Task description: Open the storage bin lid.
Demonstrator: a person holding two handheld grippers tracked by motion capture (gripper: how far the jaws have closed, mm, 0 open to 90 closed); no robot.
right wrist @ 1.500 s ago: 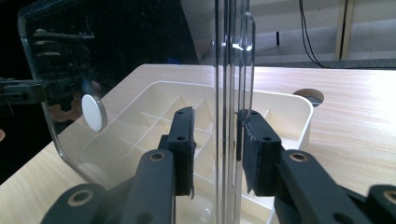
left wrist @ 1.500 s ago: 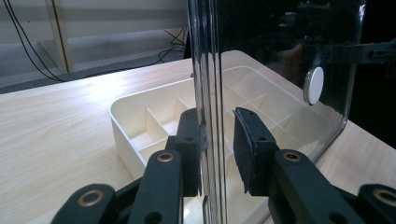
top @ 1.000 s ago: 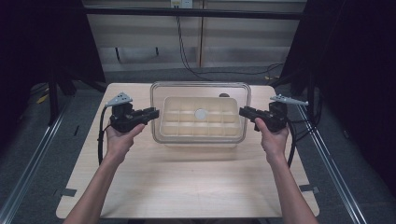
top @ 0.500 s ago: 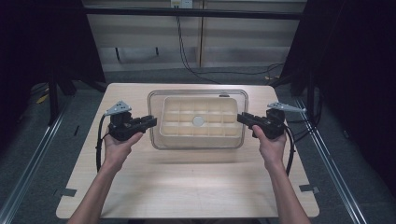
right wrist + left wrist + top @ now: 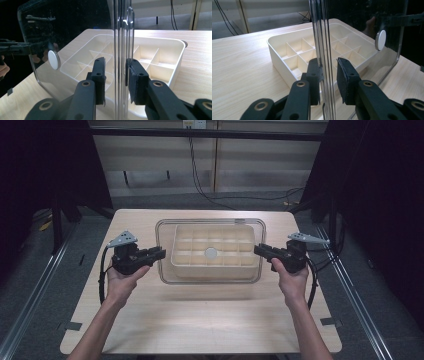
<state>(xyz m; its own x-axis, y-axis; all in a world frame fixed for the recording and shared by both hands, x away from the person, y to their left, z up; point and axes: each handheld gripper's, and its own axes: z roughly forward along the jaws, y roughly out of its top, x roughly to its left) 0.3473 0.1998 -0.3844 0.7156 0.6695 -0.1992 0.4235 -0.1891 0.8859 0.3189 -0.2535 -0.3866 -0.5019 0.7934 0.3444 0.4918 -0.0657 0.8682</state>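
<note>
A clear plastic lid (image 5: 210, 276) with a white round knob (image 5: 211, 252) is held on edge, roughly upright, over the near side of a cream compartment tray (image 5: 210, 236). My left gripper (image 5: 161, 253) is shut on the lid's left edge and my right gripper (image 5: 257, 250) is shut on its right edge. In the left gripper view the jaws (image 5: 328, 72) straddle the lid's rim (image 5: 323, 37), with the tray (image 5: 287, 50) beyond. In the right gripper view the jaws (image 5: 115, 71) straddle the rim (image 5: 120, 32), with the knob (image 5: 53, 59) on the pane and the tray (image 5: 160, 57) behind.
The tray rests on a light wooden table (image 5: 210, 320), with bare wood between it and the front edge. Cables (image 5: 200, 170) run across the floor behind the table. Metal rails (image 5: 350, 290) flank both sides.
The lid and both grippers have shifted toward the person's side of the table. The tray has stayed where it was.
</note>
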